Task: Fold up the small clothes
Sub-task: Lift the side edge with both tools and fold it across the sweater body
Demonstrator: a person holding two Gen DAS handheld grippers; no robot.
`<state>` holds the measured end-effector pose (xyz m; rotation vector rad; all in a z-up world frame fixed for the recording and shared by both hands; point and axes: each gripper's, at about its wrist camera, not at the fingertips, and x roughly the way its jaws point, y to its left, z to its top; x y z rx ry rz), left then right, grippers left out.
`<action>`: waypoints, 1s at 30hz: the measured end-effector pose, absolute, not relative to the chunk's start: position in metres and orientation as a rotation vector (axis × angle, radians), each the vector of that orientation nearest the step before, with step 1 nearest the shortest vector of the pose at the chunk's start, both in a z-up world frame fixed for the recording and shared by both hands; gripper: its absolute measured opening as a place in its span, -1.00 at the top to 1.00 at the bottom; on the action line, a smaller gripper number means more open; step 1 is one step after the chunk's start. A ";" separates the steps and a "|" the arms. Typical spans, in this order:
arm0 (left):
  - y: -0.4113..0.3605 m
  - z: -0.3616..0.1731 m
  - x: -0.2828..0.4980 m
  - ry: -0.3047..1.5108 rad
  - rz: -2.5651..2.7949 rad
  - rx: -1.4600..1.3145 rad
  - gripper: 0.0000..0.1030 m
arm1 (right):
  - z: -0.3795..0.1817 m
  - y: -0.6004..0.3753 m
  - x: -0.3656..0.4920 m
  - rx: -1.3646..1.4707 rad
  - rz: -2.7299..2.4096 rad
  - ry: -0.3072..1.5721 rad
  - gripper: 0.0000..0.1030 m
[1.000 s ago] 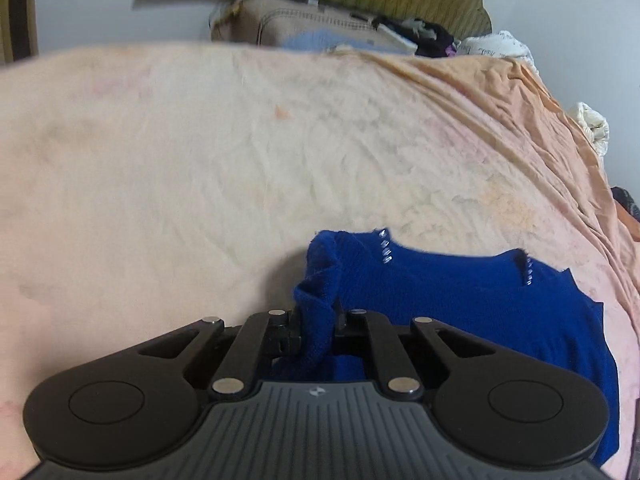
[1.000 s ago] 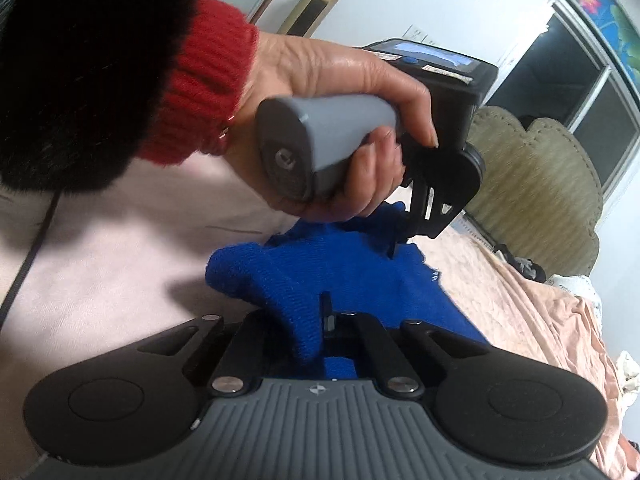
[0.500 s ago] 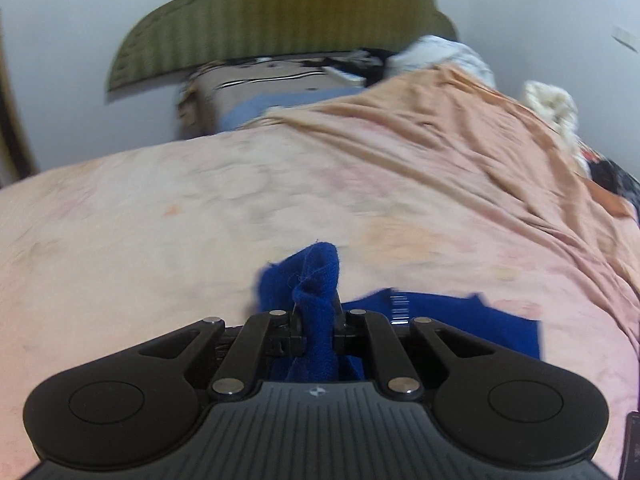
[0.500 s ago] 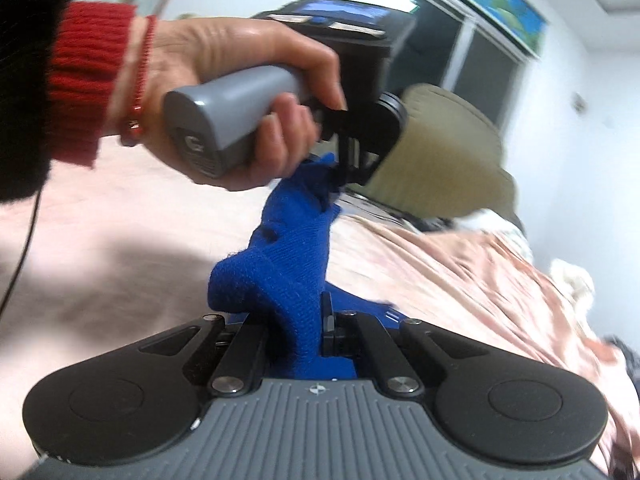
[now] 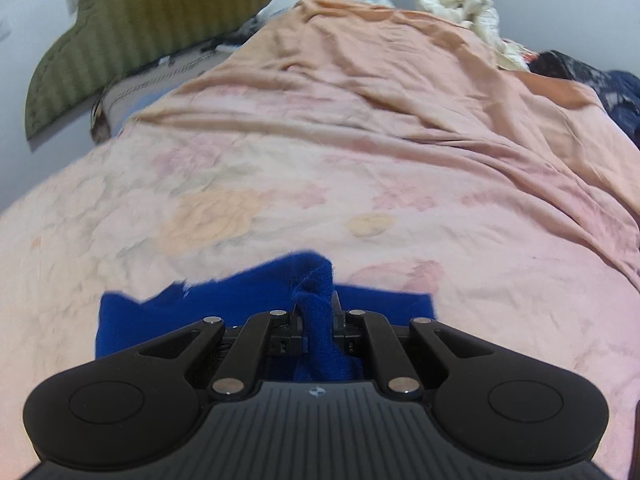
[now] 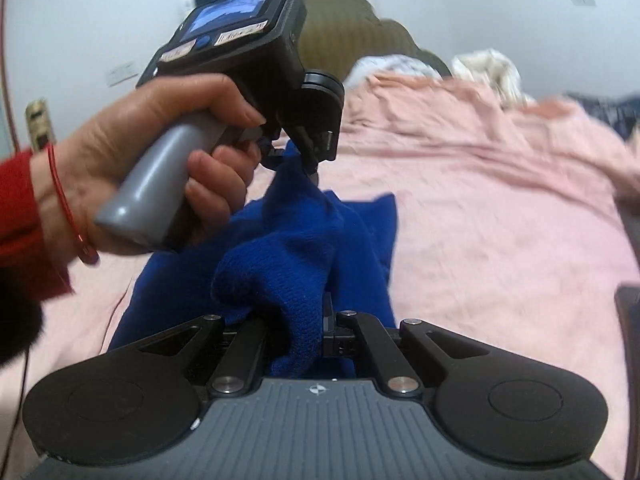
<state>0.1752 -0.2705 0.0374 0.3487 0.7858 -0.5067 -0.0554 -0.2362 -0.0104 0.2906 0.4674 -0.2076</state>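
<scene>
A small blue knit sweater [image 5: 240,300] lies on the pink bedspread [image 5: 320,160], partly lifted at two points. My left gripper [image 5: 318,312] is shut on a bunched edge of it, low in the left wrist view. In the right wrist view the same blue sweater [image 6: 304,240] rises in a fold into my right gripper [image 6: 308,320], which is shut on it. Ahead of that, a hand [image 6: 160,160] grips the left gripper's grey handle [image 6: 160,192], whose tips pinch the sweater's far end.
An olive padded headboard [image 5: 160,20] stands at the far left. White and dark bundles of cloth [image 5: 460,0] lie along the far edge of the bed. A red cuff [image 6: 20,220] and a black sleeve fill the left side of the right wrist view.
Both grippers have swung across the bed with the sweater held between them and rolled as they went. The sweater now lies turned, and the headboard has shifted to the left in the left wrist view.
</scene>
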 end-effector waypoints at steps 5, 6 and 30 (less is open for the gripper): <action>-0.284 0.032 0.177 0.803 -0.558 0.356 0.83 | -0.019 -0.246 -0.061 0.418 -0.177 0.477 0.89; -0.282 0.033 0.179 0.811 -0.572 0.333 0.83 | -0.023 -0.249 -0.060 0.452 -0.163 0.501 0.73; -0.124 0.046 0.176 0.638 -0.389 0.342 -0.82 | -0.003 -0.326 -0.026 0.717 -0.199 0.495 -0.02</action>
